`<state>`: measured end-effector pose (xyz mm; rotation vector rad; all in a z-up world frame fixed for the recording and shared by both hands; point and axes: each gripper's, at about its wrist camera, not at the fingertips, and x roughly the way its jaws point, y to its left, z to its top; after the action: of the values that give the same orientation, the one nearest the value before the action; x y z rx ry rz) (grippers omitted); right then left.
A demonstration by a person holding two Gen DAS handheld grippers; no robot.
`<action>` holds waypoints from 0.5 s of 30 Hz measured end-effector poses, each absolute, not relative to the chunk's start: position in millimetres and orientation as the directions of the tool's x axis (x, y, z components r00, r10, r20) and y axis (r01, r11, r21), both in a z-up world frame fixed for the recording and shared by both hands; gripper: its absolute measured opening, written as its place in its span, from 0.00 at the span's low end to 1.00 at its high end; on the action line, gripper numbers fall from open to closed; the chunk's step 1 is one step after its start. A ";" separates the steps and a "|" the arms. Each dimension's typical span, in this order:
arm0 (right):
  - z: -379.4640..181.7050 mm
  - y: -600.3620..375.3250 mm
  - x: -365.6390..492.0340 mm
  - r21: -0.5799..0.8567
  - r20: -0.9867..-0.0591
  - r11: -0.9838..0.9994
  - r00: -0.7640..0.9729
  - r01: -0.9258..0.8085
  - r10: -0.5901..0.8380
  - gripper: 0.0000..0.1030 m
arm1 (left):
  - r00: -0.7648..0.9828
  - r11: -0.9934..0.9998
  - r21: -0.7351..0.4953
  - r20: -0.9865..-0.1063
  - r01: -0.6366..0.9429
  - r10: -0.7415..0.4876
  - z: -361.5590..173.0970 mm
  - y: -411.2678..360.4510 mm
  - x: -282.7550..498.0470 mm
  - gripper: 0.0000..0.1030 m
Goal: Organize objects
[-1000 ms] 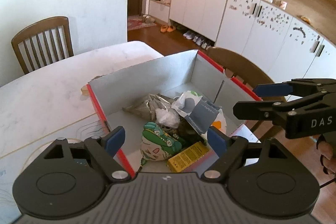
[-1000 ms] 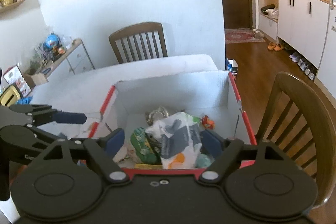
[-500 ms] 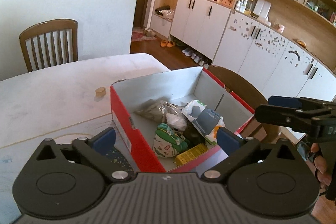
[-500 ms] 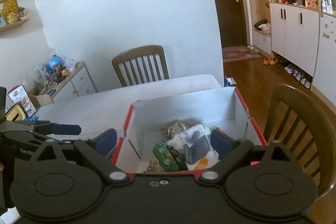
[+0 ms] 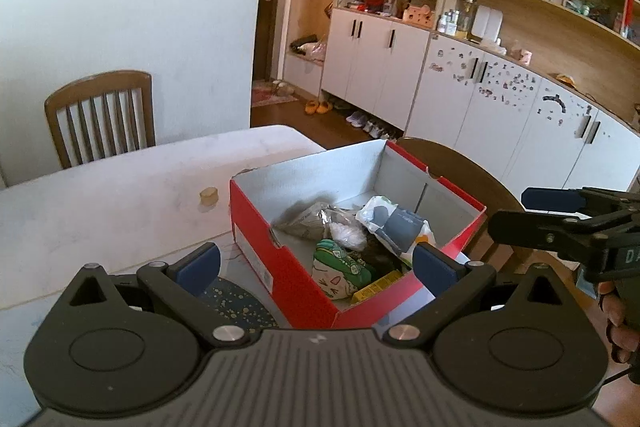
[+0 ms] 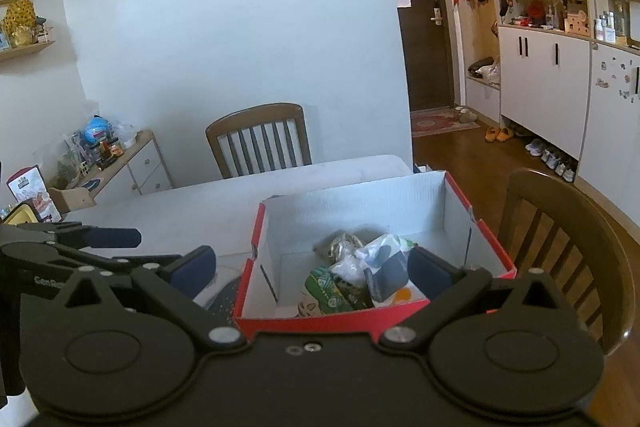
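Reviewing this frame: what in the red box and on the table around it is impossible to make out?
- Red box bottom: left wrist view, hidden under piled packets.
- Dark speckled item on the table: both views, claw bodies cover most of it.
- Small tan object: left wrist view, too small to identify.
- Yellow packet: print too small.

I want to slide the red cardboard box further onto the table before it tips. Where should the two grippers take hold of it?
Grip the red cardboard box by its two long walls near the top rim, one gripper per side: the left gripper on the table-side wall, the right gripper on the chair-side wall. Its top is open and the rims are thin, straight and bare. Both grippers are open and hold nothing.
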<state>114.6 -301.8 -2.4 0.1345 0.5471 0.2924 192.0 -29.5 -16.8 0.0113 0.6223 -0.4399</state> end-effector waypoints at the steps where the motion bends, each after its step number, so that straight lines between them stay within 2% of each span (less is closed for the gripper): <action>1: -2.9 -300.1 113.5 0.204 -0.493 0.950 0.814 -0.235 0.307 0.99 | 0.728 0.909 -0.110 -0.563 0.402 -0.390 -16.2 -29.4 190.1 1.00; 15: -5.2 -294.6 99.4 0.207 -0.498 0.960 0.823 -0.191 0.271 0.99 | 0.720 0.883 -0.081 -0.547 0.463 -0.428 -14.9 -34.3 181.8 1.00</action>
<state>99.4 -294.6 -5.2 0.1502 0.5513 0.2470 181.8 -34.3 -14.9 0.0631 0.5885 -0.4929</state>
